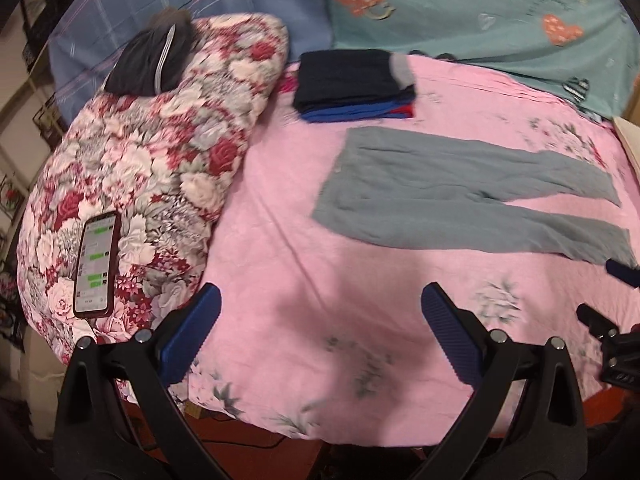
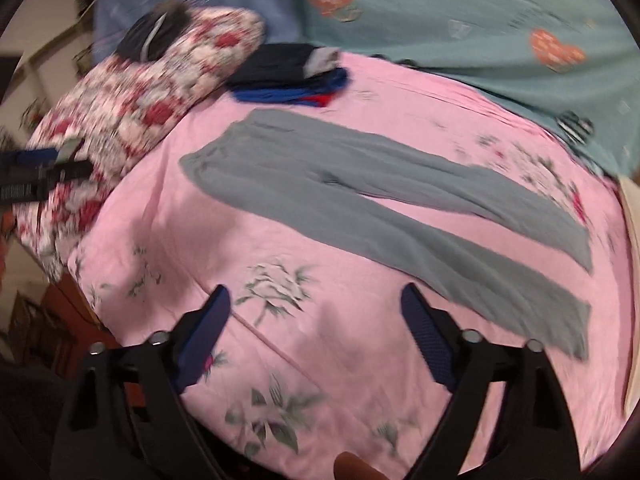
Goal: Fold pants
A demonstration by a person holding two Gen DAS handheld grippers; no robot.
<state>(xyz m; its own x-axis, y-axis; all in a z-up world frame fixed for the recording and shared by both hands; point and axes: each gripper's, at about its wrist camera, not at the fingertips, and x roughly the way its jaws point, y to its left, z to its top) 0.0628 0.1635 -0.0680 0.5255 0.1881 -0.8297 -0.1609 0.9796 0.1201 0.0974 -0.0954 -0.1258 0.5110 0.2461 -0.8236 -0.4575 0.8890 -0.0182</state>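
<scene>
Grey pants (image 1: 420, 196) lie spread flat on the pink bedsheet (image 1: 304, 264), waistband to the left, both legs running right. They also show in the right wrist view (image 2: 360, 188). My left gripper (image 1: 320, 304) is open and empty, above the sheet in front of the waistband and apart from it. My right gripper (image 2: 316, 304) is open and empty, its right finger (image 2: 424, 332) close to the nearer leg. The right gripper's tip (image 1: 620, 272) shows at the left view's right edge.
A stack of folded dark, blue and red clothes (image 1: 352, 84) sits behind the pants. A floral quilt (image 1: 152, 160) lies left, with a phone (image 1: 96, 264) and a dark garment (image 1: 156, 56) on it. A teal heart-print cover (image 1: 480, 12) lies at the back. The bed edge is near me.
</scene>
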